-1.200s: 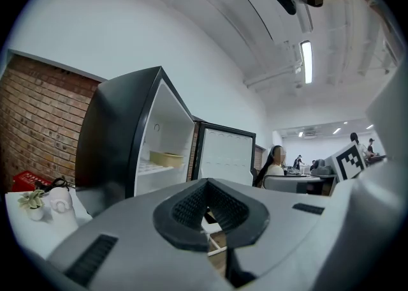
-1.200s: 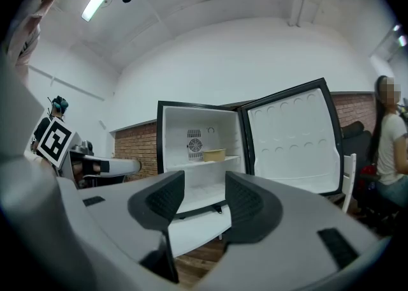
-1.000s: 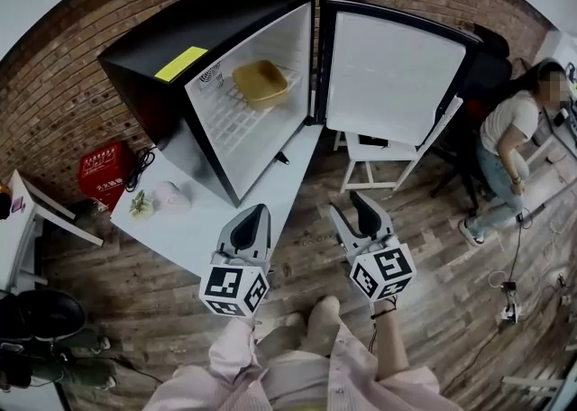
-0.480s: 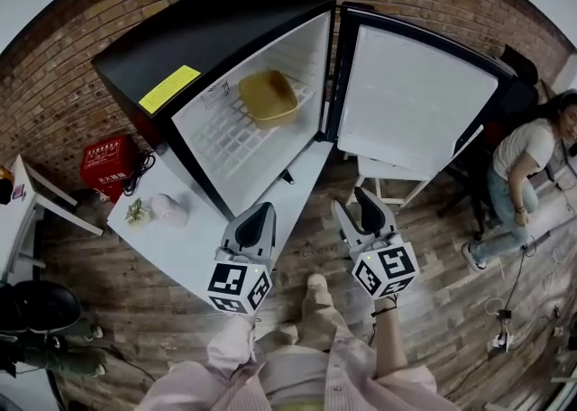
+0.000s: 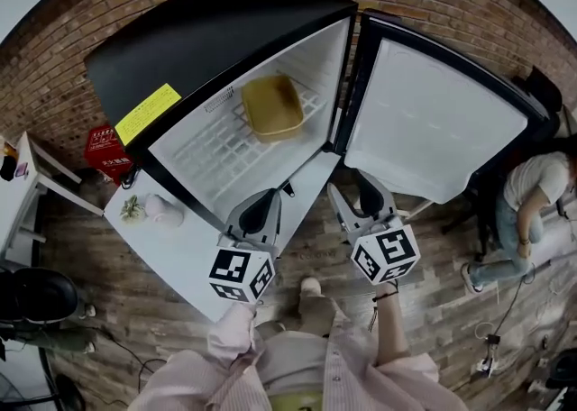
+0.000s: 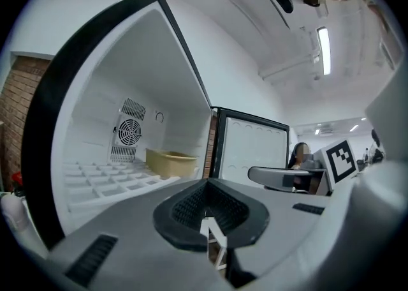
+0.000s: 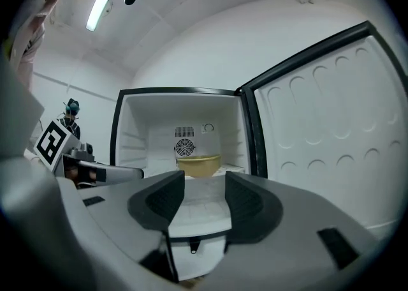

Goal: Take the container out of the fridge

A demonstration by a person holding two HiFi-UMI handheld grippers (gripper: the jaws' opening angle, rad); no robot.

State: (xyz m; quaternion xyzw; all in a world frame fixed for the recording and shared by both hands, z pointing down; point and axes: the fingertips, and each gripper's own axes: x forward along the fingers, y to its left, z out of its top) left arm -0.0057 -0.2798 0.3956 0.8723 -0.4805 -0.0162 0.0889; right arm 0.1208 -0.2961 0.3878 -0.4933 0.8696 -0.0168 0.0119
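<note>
A shallow yellow container [image 5: 272, 105] sits on the white wire shelf inside the open black fridge [image 5: 216, 40]. In the left gripper view the container [image 6: 169, 162] lies deep on the shelf near the back fan; in the right gripper view the container [image 7: 198, 166] is straight ahead. My left gripper [image 5: 269, 196] hovers before the fridge's front lower edge, jaws shut and empty [image 6: 207, 210]. My right gripper [image 5: 352, 187] is beside it, below the door hinge, open with nothing between its fingers [image 7: 204, 197]. Both are well short of the container.
The fridge door [image 5: 433, 121] stands swung open to the right. The fridge rests on a white table [image 5: 194, 251] that also carries a white roll [image 5: 162, 211] and a small plant. A red box [image 5: 106, 155] is at left. A person [image 5: 532, 197] sits at right.
I have stepped closer: the fridge now looms larger and both grippers have advanced to its front edge. Neither gripper's jaws have changed.
</note>
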